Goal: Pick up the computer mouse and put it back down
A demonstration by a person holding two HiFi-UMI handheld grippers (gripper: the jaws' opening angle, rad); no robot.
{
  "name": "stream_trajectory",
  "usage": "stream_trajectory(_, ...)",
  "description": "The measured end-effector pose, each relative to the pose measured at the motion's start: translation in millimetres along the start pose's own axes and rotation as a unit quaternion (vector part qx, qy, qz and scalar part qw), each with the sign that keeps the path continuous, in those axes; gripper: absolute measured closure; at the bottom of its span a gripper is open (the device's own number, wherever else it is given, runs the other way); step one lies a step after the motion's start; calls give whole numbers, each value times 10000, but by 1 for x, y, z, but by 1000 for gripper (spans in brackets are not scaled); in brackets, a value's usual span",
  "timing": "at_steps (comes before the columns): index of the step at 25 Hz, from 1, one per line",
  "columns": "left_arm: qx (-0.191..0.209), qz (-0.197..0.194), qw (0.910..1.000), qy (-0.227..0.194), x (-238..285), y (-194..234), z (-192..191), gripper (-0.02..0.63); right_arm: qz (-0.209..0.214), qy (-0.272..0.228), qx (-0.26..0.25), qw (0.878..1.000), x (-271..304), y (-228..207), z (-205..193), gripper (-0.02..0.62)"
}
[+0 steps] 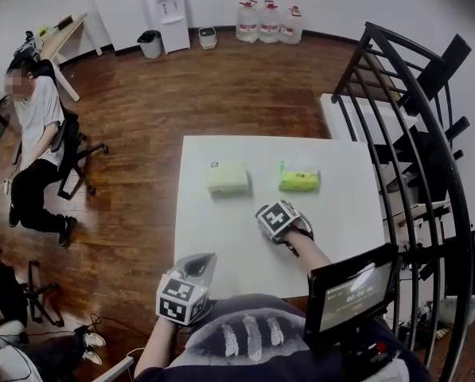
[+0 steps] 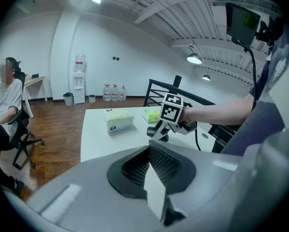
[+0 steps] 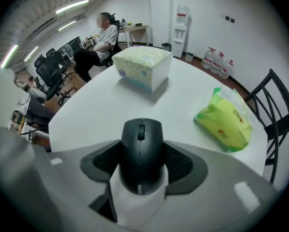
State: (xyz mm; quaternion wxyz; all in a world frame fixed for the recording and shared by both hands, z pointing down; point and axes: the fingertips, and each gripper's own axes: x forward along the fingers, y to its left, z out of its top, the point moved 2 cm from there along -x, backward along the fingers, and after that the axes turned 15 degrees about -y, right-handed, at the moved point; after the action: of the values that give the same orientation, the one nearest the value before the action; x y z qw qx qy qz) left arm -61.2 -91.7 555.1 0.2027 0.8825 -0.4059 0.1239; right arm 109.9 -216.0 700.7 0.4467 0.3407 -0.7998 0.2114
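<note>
Between fingers (image 3: 184, 165) of right gripper (image 3: 142, 167), rounded black computer mouse (image 3: 141, 151), scroll wheel (image 3: 141, 131)

Little here is legible: the screen (image 1: 356, 286) at five o'clock in the head view shows a row of pale digits, perhaps a timer, too blurred to read. The mouse (image 3: 140, 151) bears a tiny pale logo at its six o'clock end. The green packet (image 3: 225, 120) at three o'clock carries red print, and neither can be made out.

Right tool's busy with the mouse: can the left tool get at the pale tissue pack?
Probably yes: the left tool is shut and empty, and only bare table lies between it and the pale tissue pack; the right tool, gripping the mouse, is aside.
</note>
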Motion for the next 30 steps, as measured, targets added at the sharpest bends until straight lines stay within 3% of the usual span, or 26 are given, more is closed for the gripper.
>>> stream_trajectory(9,70,-123,9998,-119,4,-15,10,591,308,-40,-790,9964,-68,11,33,305)
stream_trajectory(15,147,-204,9994,-221,4,-30,16,591,538,-364,-1362,9886,-119,26,59,305)
stream_trajectory(21,236,-245,9989,-315,-2,-47,19,591,718,-478,-1993,9761,-160,48,69,305)
stream_trajectory(30,357,-208,9974,-588,-9,-68,35,591,990,-462,-2985,9481,-215,74,75,304)
